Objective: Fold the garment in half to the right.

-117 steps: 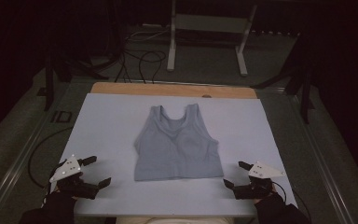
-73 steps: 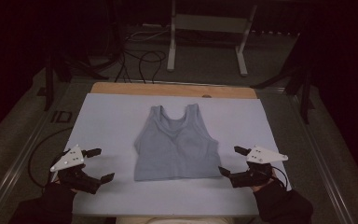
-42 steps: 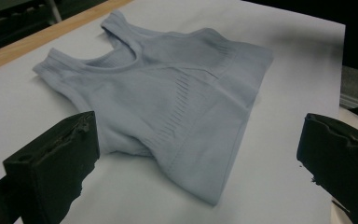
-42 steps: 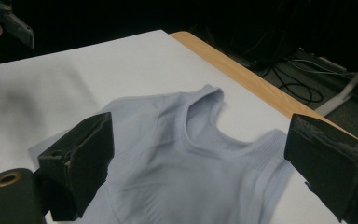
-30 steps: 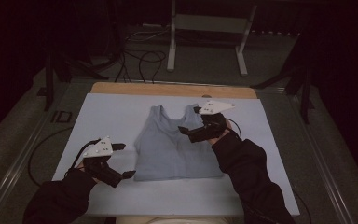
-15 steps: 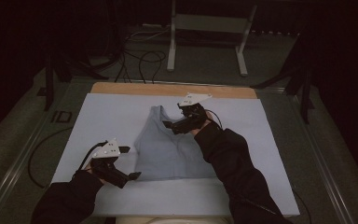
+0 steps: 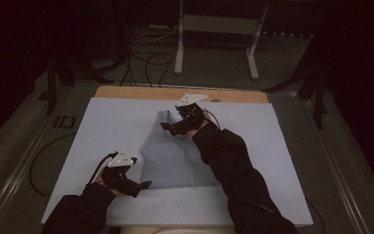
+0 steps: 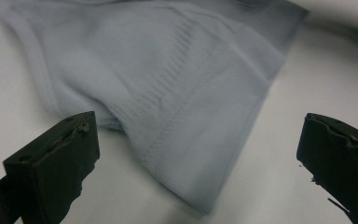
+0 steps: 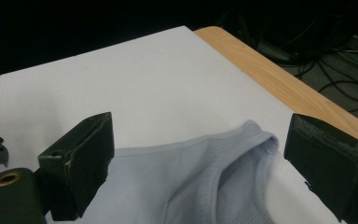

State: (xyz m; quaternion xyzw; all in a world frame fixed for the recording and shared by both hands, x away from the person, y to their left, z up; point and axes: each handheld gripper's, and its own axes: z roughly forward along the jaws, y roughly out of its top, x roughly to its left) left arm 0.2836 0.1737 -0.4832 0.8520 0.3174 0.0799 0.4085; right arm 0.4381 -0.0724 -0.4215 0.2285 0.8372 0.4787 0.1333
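A grey top (image 7: 175, 156) lies flat mid-bench, straps pointing away from me. My left claw (image 7: 143, 185) gapes at its near-left hem corner; my right claw (image 7: 168, 127) gapes over its far-left strap.

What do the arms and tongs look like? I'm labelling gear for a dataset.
Both arms wear black sleeves and the hands look dark-gloved. Each tool is black with a light grey three-cornered plate on top. The left tongs and right tongs have two blocky black jaws with worn, chipped inner edges. A black cable trails from the left one.
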